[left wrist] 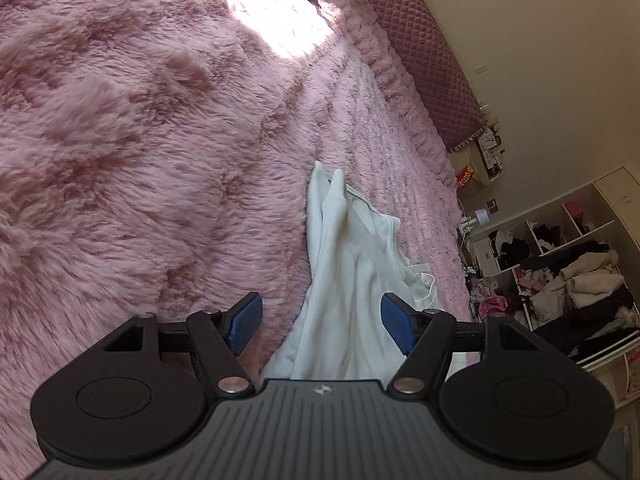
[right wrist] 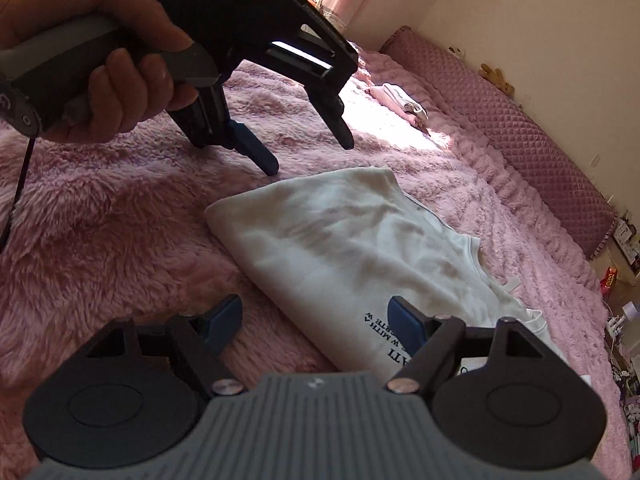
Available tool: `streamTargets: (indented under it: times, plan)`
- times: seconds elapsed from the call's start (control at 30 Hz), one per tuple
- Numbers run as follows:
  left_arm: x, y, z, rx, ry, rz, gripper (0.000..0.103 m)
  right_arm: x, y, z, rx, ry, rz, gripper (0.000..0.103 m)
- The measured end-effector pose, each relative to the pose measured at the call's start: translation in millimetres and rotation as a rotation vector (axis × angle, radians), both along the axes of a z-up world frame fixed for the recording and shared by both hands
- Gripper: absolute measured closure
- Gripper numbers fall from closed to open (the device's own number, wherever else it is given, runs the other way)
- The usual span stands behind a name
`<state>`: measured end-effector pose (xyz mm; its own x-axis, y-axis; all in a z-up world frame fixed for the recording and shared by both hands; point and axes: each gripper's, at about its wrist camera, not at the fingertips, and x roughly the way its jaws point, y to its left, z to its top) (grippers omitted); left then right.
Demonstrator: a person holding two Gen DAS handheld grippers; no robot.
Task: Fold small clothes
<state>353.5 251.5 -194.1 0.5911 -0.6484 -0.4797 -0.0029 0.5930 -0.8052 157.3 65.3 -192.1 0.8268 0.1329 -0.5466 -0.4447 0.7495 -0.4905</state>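
Note:
A small white garment [right wrist: 340, 248] with black lettering lies folded on the pink furry blanket [right wrist: 120, 240]. It also shows in the left wrist view [left wrist: 352, 264]. My right gripper [right wrist: 316, 320] is open and empty, just above the garment's near edge. My left gripper [left wrist: 320, 320] is open and empty, hovering over the garment's far end. In the right wrist view it [right wrist: 310, 156] is held by a hand above the garment's far corner.
A folded pink and white item [right wrist: 400, 104] lies further up the bed in sunlight. A quilted pink bolster [right wrist: 520, 140] runs along the wall. Open shelves with piled clothes [left wrist: 568, 280] stand beyond the bed's end.

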Motion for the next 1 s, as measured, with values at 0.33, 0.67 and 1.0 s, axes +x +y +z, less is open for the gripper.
streamTargets:
  times: [0.33, 0.67, 1.0]
  plan:
    - [68.9, -33.6, -13.7, 0.03, 0.02, -0.101, 0.024, 22.4, 40.3, -9.3, -0.047, -0.079, 0.041, 0.027]
    - [125.0, -52.8, -25.1, -0.066, 0.09, -0.173, 0.024, 34.7, 56.7, -16.7, -0.064, -0.143, 0.06, 0.027]
    - [148.5, -67.2, -31.8, -0.07, 0.118, -0.121, 0.024, 27.9, 59.7, -22.9, -0.072, -0.17, 0.072, 0.029]
